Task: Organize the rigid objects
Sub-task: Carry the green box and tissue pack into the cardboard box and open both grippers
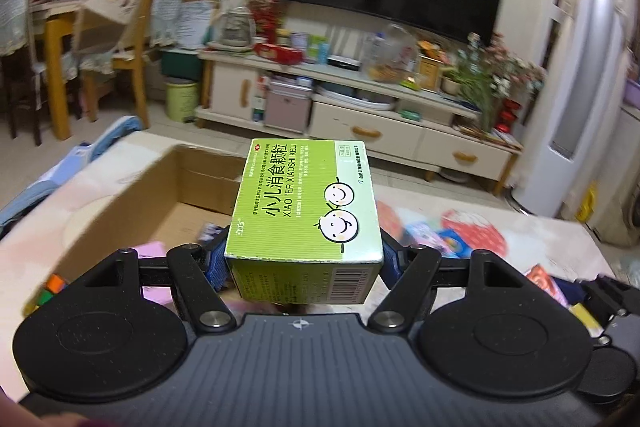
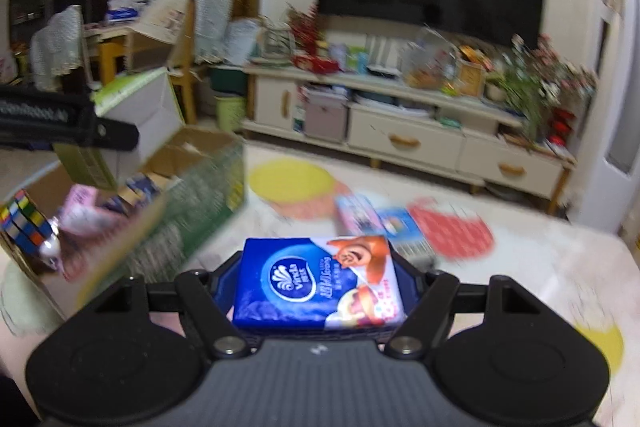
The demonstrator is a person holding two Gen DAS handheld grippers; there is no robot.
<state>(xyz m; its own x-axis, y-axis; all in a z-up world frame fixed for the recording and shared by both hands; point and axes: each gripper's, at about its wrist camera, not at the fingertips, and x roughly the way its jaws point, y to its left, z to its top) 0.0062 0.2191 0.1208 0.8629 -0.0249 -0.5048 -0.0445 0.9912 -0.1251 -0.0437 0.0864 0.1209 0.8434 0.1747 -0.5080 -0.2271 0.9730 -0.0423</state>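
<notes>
Gripper on the left [image 1: 304, 261] is clamped on a green medicine box [image 1: 306, 203], its blue pads [image 1: 216, 263] pressing the box's two sides; the box's far end and underside are out of sight in the left wrist view, and the box hides part of the open cardboard box [image 1: 168, 195] behind it. That carton's contents are mostly cut off there: only a pink item and a bit of a colour cube show at the lower left. The right wrist view, though smeared with blur, looks into the carton [image 2: 200, 155] from the side and shows the Rubik's cube [image 2: 24, 223] and a pink pack, with the green box [image 2: 136, 115] held above it. The right gripper [image 2: 316, 287] is closed on a blue tissue pack [image 2: 316, 283], above the patterned bench [image 2: 540, 267], where blurred packets lie beyond, unreadable.
</notes>
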